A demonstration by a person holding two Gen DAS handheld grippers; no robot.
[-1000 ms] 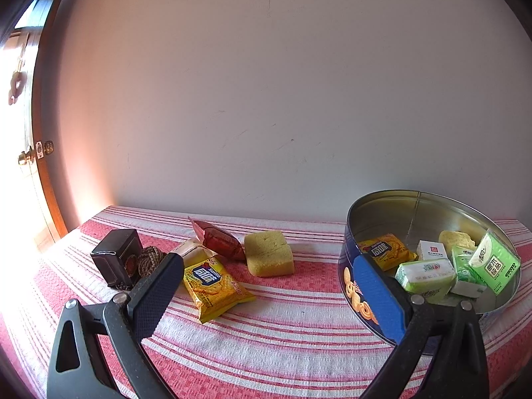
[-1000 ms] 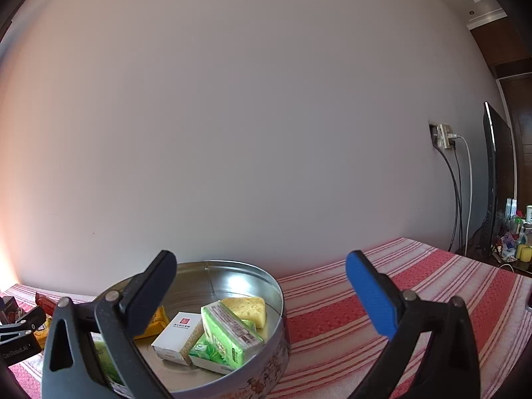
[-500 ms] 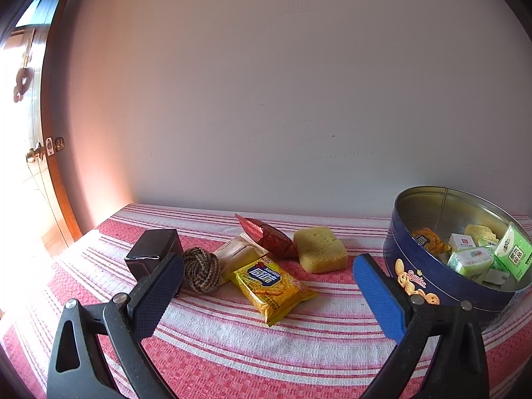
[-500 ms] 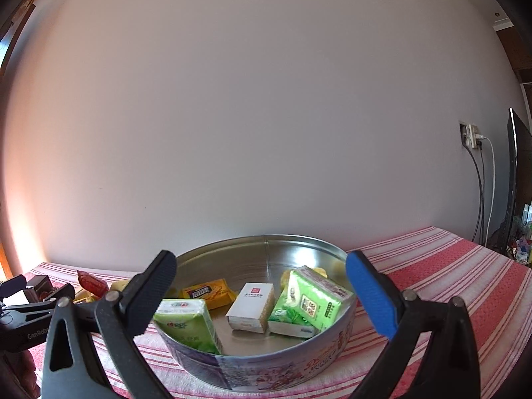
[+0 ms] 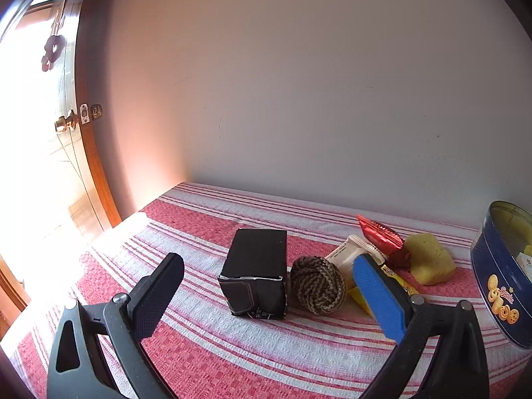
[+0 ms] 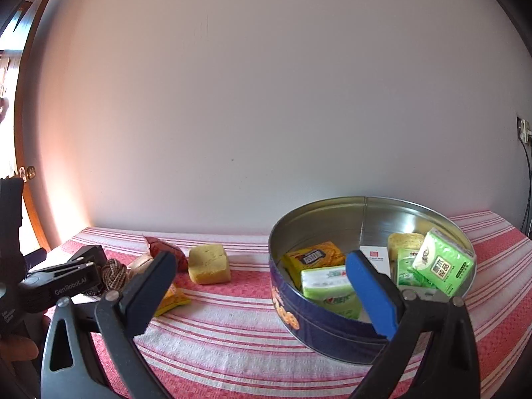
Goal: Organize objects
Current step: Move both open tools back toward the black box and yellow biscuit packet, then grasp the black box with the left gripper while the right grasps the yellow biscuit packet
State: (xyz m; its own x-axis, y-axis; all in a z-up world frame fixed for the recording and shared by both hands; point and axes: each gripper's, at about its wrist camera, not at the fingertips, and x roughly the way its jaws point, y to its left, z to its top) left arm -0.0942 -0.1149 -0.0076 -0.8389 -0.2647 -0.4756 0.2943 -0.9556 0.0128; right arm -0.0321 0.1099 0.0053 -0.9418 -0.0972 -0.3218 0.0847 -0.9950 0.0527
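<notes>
Left wrist view: left gripper [image 5: 266, 299] has its jaws spread wide, nothing between them, hovering over the striped red-and-white surface [image 5: 206, 349]. Black box [image 5: 257, 282] sits straight ahead, in line with the gap but beyond the fingertips. Brown rope knot ball [image 5: 317, 284] is just right of the box, touching or nearly so. Behind the ball: beige packet [image 5: 347, 254], red foil packet [image 5: 382, 239], then yellow sponge [image 5: 429, 259] on the right. Yellow snack packet [image 5: 360, 296] is mostly hidden behind the blue finger pad [image 5: 379, 299]. Blue cookie tin [image 5: 502, 296] is cut off at the right edge, well apart from the box. Wooden door with brass knob [image 5: 66, 123] at far left, blown out by light.

Right wrist view: right gripper [image 6: 262, 286] is also wide apart and empty, above the surface [image 6: 232, 342], in front of the tin [image 6: 319, 326]. Inside the tin: yellow biscuit packet [image 6: 314, 257], green tissue pack [image 6: 329, 286], white box [image 6: 375, 256], second yellow sponge [image 6: 404, 242], large green tissue pack [image 6: 444, 266] leaning on the right wall. Outside, left of the tin: sponge [image 6: 209, 262], red packet [image 6: 166, 249], snack packet [image 6: 173, 297], rope ball [image 6: 114, 274], black box [image 6: 89, 254]. The left gripper's body enters from the left edge at the box. Wall socket [image 6: 523, 129] at far right.
</notes>
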